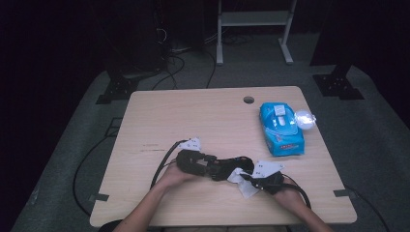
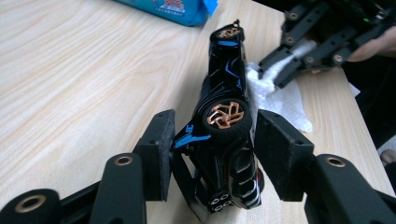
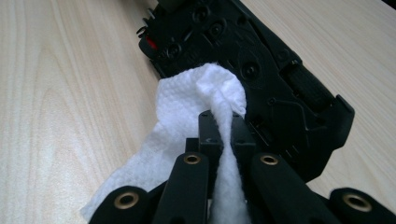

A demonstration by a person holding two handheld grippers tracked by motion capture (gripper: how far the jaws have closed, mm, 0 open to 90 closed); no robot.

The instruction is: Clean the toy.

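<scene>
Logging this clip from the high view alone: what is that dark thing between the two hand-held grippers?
Observer: A black toy car with blue trim and copper wheels, turned on its side.
Operator: Is it gripped?
Observer: The left hand-held gripper has a pad against each side of it.
Operator: And the white piece?
Observer: A wipe, pinched in the shut right hand-held gripper and pressed to the car's underside.
</scene>
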